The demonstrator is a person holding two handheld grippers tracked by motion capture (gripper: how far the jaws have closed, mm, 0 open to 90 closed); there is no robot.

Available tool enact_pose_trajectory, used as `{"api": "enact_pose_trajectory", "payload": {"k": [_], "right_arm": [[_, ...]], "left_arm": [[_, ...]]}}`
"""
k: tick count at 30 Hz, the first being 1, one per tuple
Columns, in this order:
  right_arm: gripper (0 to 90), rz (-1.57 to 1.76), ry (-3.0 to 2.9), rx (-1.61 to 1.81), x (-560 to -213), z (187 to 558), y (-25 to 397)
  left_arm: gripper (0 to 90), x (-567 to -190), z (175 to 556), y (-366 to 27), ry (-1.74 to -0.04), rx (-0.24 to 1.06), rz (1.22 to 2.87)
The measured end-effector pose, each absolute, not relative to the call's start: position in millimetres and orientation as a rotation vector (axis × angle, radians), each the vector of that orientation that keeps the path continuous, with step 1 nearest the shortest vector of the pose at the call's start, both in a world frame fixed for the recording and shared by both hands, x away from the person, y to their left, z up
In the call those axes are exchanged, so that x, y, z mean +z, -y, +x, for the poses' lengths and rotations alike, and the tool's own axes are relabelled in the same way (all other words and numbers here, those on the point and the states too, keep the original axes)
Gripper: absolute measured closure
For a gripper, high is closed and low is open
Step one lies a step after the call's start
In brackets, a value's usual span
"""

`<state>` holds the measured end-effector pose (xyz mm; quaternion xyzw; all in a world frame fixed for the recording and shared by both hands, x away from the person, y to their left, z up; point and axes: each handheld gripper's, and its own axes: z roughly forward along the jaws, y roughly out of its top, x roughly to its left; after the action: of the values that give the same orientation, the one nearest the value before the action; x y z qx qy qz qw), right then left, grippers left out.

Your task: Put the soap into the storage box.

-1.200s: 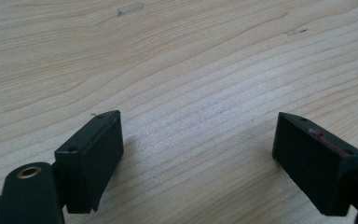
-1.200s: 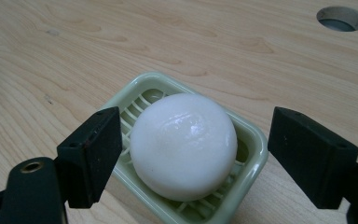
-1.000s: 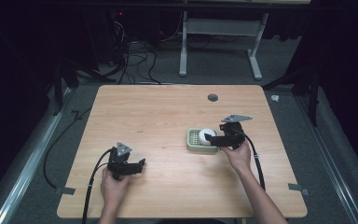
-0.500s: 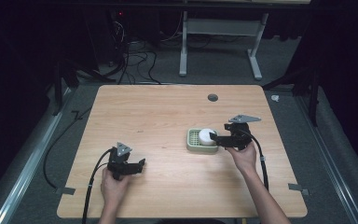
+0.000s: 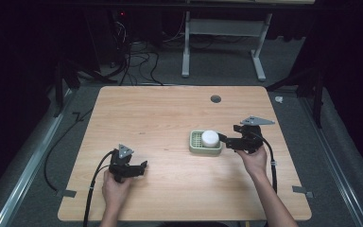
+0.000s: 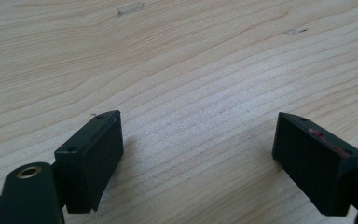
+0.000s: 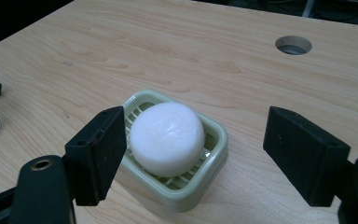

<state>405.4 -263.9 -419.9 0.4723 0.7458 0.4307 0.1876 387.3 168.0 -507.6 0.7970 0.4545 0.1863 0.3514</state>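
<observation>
The round white soap (image 7: 167, 138) sits in a pale green plastic dish (image 7: 213, 158) at the middle of the right gripper view. The right gripper (image 7: 191, 154) is wide open just behind it, not touching. The left gripper (image 6: 200, 158) is open over bare wood.

You see a white soap (image 7: 167, 137) in a pale green slatted dish (image 7: 209, 172), on a light wood-grain worktop (image 5: 160, 111); your right hand-held gripper (image 7: 191, 154) is black.

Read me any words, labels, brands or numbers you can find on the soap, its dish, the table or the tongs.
None can be read: the white soap, the green soap dish, the wooden table and both tongs, left tongs and right tongs, carry no legible text or numbers.
</observation>
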Motion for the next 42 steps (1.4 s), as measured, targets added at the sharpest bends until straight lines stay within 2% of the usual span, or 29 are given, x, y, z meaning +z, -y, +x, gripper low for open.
{"api": "enact_pose_trajectory", "payload": {"k": [42], "right_arm": [[23.5, 1.368, -1.983, 1.247, -409, 364, 310]], "left_arm": [[16.8, -508, 387, -168, -1.176, 0.484, 2.064]]}}
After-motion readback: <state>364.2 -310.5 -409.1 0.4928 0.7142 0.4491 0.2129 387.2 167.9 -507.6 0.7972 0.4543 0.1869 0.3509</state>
